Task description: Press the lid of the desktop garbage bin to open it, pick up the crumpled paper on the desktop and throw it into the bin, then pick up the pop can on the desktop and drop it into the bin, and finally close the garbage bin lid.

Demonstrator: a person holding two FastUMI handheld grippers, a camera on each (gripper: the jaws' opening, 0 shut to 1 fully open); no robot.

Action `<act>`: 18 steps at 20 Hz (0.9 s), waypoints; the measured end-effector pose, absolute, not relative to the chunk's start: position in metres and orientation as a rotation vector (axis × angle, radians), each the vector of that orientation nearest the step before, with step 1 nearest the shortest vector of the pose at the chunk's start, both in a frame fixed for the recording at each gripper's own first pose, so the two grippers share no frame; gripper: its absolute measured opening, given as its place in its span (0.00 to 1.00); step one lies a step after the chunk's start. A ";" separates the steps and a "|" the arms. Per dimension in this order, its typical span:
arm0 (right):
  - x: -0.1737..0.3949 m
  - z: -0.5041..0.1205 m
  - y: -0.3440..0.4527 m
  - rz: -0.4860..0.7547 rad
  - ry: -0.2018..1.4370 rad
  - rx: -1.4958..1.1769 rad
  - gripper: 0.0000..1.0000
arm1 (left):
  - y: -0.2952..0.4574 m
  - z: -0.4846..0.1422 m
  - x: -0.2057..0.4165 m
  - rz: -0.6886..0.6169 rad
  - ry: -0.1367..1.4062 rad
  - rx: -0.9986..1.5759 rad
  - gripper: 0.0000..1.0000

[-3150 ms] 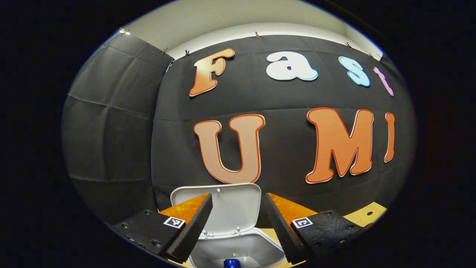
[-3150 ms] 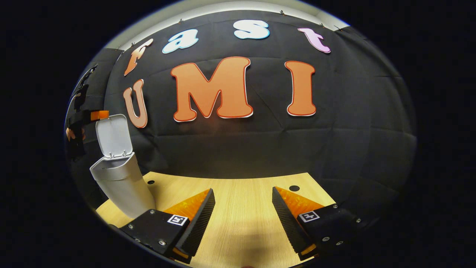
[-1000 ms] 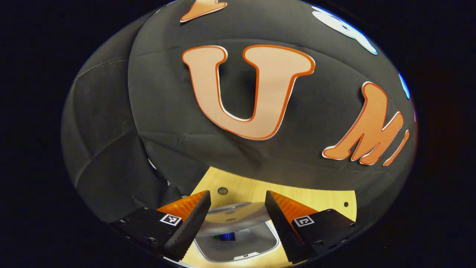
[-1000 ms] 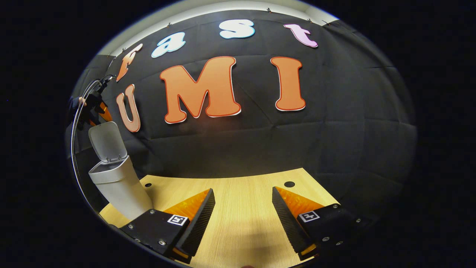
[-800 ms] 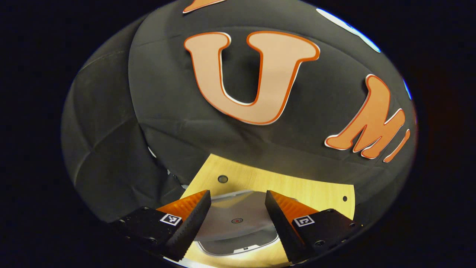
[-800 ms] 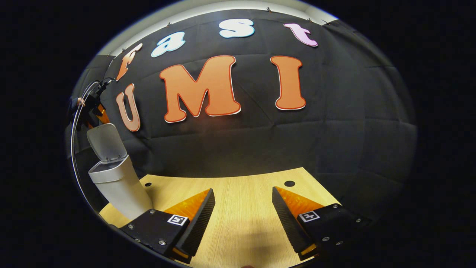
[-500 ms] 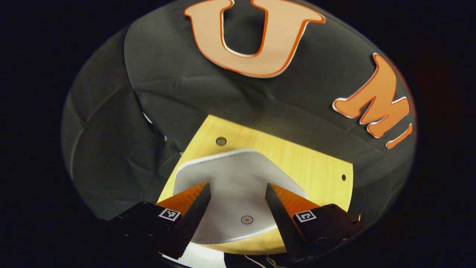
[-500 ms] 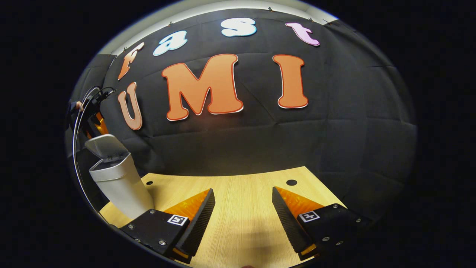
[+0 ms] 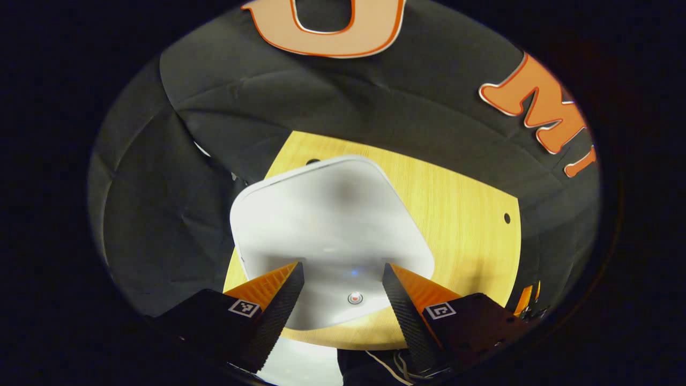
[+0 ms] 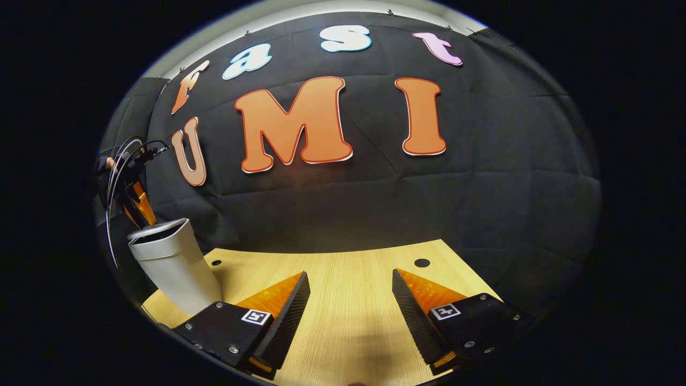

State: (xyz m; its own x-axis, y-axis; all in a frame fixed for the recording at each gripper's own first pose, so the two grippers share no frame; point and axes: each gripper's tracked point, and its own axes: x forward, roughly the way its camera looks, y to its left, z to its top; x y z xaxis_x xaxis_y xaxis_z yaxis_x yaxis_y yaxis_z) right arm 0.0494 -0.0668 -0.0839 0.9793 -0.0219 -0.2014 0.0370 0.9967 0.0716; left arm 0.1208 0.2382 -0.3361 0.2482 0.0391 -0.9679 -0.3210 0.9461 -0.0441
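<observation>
Evidently the lid (image 9: 327,225) lay flat, or nearly so, over the garbage bin (image 10: 174,265), which stood at the far left corner of the wooden desktop (image 10: 353,300). From above, the left gripper (image 9: 343,292) pointed down at the lid's near edge, jaws apart and grasping nothing; whether its tips touched the lid could not be told. Such a stance suits pressing the lid shut. Near the desk's front, the right gripper (image 10: 351,308) hung released and empty, well apart from the bin, judged idle.
</observation>
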 end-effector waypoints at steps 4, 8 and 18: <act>0.051 -0.084 -0.067 -0.026 0.202 0.076 0.92 | 0.236 -0.343 0.114 0.227 1.335 -0.196 0.96; 0.052 -0.083 -0.066 -0.023 0.198 0.070 0.92 | 0.235 -0.349 0.111 0.210 1.356 -0.160 0.97; 0.053 -0.070 -0.067 -0.019 0.175 0.065 0.92 | 0.235 -0.347 0.111 0.236 1.334 -0.149 0.96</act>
State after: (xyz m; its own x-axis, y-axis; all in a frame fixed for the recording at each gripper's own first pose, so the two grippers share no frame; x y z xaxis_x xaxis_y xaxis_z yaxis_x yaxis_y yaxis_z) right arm 0.0530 -0.0665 -0.0701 0.9845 -0.0128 -0.1750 0.0242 0.9977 0.0632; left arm 0.1113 0.2351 -0.3467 0.2157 0.0846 -0.9728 -0.2542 0.9667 0.0277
